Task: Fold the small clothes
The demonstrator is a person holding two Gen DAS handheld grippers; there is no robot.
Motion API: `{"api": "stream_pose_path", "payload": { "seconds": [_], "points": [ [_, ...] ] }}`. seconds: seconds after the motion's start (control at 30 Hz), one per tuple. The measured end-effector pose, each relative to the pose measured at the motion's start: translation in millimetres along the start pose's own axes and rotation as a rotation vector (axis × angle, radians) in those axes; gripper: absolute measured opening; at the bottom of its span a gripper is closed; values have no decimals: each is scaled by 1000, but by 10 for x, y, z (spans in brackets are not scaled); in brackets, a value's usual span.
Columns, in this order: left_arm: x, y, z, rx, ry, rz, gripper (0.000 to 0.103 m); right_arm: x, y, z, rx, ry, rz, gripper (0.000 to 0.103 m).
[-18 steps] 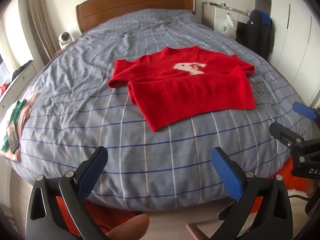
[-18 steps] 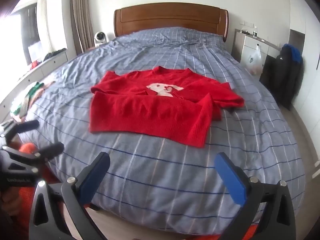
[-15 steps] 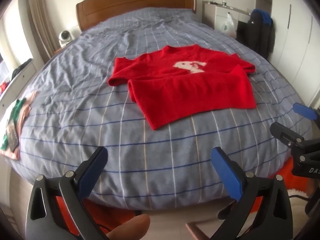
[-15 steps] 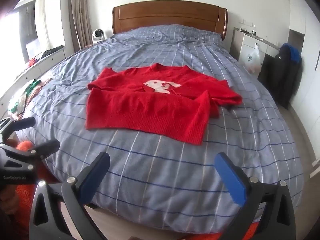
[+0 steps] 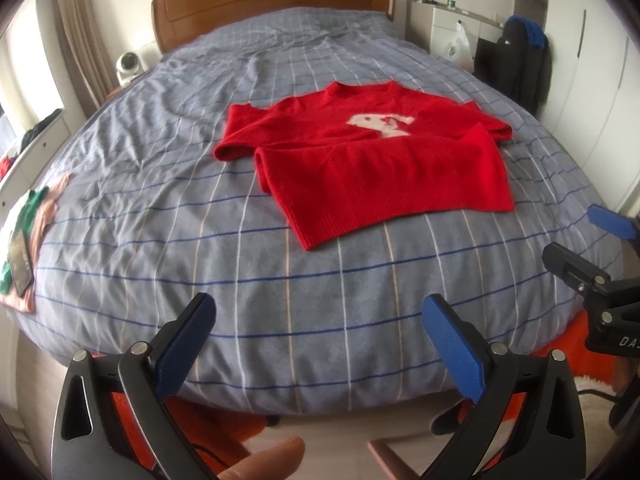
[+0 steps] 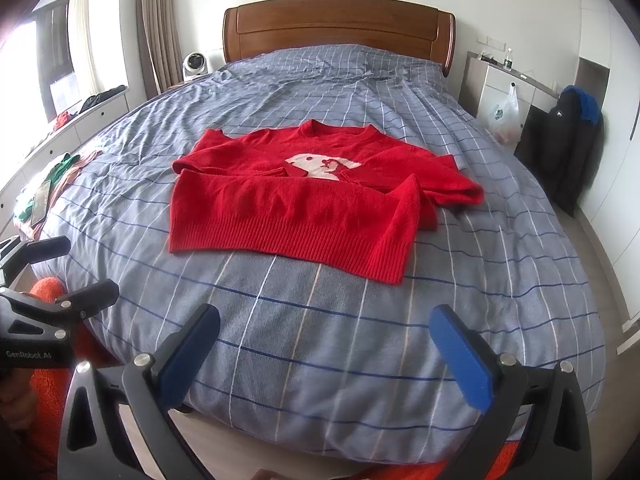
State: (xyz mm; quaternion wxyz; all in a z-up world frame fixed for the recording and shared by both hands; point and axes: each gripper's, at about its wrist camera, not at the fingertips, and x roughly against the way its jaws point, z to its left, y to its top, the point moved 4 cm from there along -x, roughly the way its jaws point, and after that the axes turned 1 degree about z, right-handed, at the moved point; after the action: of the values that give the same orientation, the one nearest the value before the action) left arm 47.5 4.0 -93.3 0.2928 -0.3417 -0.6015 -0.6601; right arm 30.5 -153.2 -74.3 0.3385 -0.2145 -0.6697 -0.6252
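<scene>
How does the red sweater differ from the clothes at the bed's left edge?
The red sweater lies mid-bed, spread flat with its hem folded up over the body and a white motif showing; the clothes at the left edge sit as a small rumpled pile. The sweater is one solid red; the pile mixes green, pink and white. A flat dark object rests on the pile; nothing rests on the sweater. Both lie on the checked bedspread, untouched by either open gripper.

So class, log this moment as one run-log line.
jumper: half-folded on bed | left gripper: open, empty | right gripper: open, empty | next: fold
</scene>
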Motion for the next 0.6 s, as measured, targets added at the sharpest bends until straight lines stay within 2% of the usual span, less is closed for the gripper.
{"api": "stream_pose_path", "payload": {
  "seconds": [0.6],
  "points": [
    [-38,-28,-7,-2,-1,22,103,-26,-18,8,9,-6,6,103]
  ]
}}
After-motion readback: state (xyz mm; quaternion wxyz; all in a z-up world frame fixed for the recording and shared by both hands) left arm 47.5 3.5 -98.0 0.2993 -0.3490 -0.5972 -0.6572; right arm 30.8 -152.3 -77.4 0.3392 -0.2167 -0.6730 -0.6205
